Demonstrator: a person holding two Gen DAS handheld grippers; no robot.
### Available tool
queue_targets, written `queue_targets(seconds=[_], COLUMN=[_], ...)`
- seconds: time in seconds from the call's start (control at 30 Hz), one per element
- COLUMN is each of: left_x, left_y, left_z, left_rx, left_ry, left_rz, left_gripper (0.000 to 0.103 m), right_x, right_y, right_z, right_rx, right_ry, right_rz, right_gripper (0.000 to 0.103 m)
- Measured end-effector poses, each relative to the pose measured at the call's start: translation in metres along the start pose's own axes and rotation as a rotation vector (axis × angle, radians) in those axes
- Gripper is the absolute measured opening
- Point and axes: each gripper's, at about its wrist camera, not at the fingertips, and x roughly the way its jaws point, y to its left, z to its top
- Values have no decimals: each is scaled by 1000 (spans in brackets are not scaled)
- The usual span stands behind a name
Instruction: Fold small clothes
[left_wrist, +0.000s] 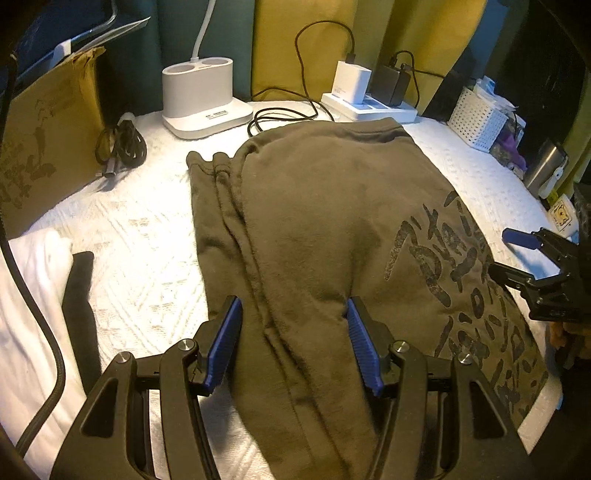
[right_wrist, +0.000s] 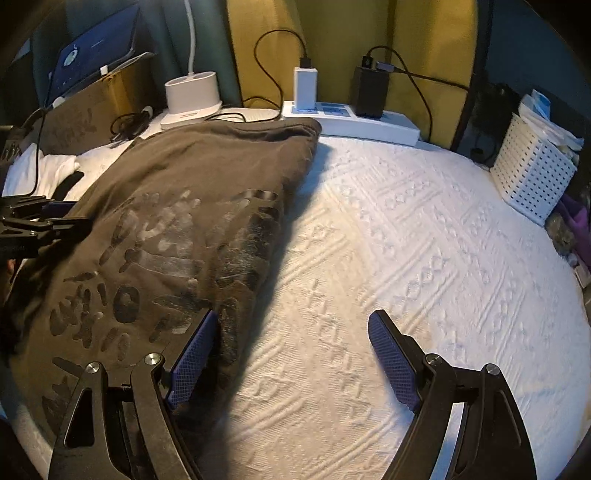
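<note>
An olive-brown garment (left_wrist: 314, 221) with a dark print lies folded and flat on the white textured cover (left_wrist: 140, 266). My left gripper (left_wrist: 293, 332) hovers over its near left part, blue pads apart, with cloth lying between and under them. The right pad's tip touches a crease. My right gripper (right_wrist: 291, 354) stands open and wide at the garment (right_wrist: 177, 229)'s right edge: its left finger is over the printed cloth, its right finger over the bare cover (right_wrist: 424, 240). Each gripper shows in the other's view, the right gripper (left_wrist: 513, 256) and the left gripper (right_wrist: 62, 216).
At the back stand a white lamp base (left_wrist: 199, 96), a power strip with chargers (left_wrist: 369, 105) and loose cables (left_wrist: 122, 144). A cardboard box (left_wrist: 48, 147) is at left, a white perforated basket (right_wrist: 535, 173) at right. A white cloth (left_wrist: 33, 295) lies near left.
</note>
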Motion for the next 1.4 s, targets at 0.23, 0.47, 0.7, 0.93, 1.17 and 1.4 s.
queue_targets(seconds=[0.23,0.47,0.7,0.93,1.17,1.4], left_x=[-17,-13,14,38,45,51], left_y=[11,26,33,52,45,43], left_z=[23,55,72,75,82,83], left_rx=[-27,-77,-102,-184,-146,-80], left_ry=[-53,-103,-96,-82,-79,-88], left_rz=[19,7,-5,-63,-49,103], left_gripper=[58,58,66,69,79,79], right_x=[-6,-8,14,41,66,86], right_y=[-11,-18,-26,-29,-30,-18], right_z=[5,35,71,94,108,116], right_rx=[22,9,12,22,40,-57], right_ry=[0,-38,-52,-43,-40,-53], right_rz=[-25,-29,15,69,107,8], right_gripper=[84,85,85,84,85,84])
